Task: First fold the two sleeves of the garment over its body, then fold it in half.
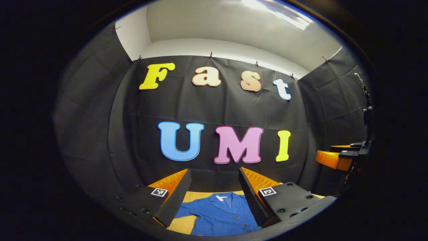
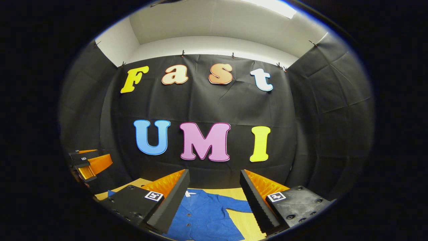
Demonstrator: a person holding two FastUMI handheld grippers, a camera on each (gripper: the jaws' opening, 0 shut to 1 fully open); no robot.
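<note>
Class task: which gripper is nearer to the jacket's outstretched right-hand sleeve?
Right. The right gripper hangs open above the jacket, the sleeve between its fingers; the left gripper hangs open over the jacket's other side.

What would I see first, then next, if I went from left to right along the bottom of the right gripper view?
The other gripper at the far left → this gripper's left finger → the blue jacket lying on the wooden table → this gripper's right finger.
</note>
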